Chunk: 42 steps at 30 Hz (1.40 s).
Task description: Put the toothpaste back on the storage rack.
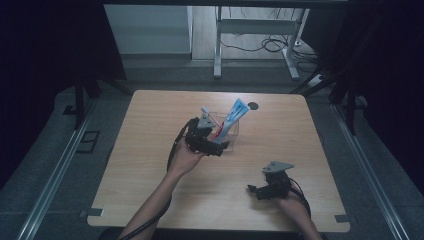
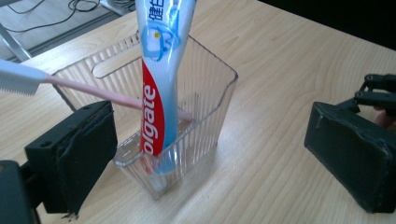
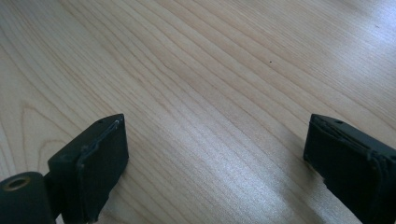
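Toothpaste tube (image 2: pixel 159 93) upright in clear holder (image 2: pixel 205 126), between open left tongs (image 2: pixel 210 154).

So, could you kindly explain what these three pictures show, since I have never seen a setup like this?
A person sits at a wooden table and holds a hand-held two-jaw gripper in each hand; there is no robot arm. One picture looks down from above. The other two come from cameras riding on each gripper, looking along its black jaws. On the table stands a clear ribbed plastic container holding a toothpaste tube and a pink toothbrush that leans out over its rim. The left gripper sits open around the container without pressing it. The right gripper rests open over bare wood. Nothing is held.
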Each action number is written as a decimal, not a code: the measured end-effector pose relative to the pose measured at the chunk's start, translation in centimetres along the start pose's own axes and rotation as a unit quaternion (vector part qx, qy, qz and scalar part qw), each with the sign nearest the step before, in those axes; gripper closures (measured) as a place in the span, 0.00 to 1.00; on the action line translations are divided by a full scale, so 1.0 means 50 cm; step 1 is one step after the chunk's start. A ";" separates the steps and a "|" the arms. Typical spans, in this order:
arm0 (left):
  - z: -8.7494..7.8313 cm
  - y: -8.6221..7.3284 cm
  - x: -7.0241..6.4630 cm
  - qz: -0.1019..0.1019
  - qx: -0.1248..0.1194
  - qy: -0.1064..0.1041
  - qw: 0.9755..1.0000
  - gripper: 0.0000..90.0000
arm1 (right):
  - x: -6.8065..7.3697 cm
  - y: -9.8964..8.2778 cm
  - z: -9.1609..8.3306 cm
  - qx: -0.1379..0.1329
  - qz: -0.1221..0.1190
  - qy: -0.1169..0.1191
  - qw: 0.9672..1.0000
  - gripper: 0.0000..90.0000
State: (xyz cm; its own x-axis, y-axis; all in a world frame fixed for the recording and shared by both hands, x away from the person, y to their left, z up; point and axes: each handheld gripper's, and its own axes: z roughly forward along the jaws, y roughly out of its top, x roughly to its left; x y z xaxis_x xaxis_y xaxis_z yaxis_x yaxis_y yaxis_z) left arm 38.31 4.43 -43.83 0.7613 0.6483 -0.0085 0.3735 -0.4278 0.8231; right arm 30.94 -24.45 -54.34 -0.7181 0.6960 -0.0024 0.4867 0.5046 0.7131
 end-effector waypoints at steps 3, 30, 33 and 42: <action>-0.006 -0.005 -0.003 0.004 0.002 0.001 1.000 0.03 | 0.000 0.000 0.000 0.000 0.000 0.000 1.000 0.07; -0.068 -0.132 -0.031 -0.010 -0.005 0.010 1.000 0.03 | 0.000 0.000 0.000 0.001 0.001 0.001 1.000 0.07; -0.071 -0.141 -0.032 -0.012 -0.003 0.011 1.000 0.04 | 0.000 0.000 0.000 0.000 0.001 0.000 1.000 0.07; -0.078 -0.202 -0.038 -0.026 0.011 0.008 1.000 0.04 | 0.000 0.000 0.000 0.001 0.000 0.001 1.000 0.07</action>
State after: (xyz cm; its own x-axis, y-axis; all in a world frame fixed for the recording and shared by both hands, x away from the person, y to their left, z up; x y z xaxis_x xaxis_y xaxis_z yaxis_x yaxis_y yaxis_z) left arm 31.05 9.98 -49.92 0.7321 0.6799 -0.0413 0.4236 -0.4070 0.8093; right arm 30.94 -24.45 -54.33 -0.7187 0.6953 -0.0007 0.4876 0.5047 0.7124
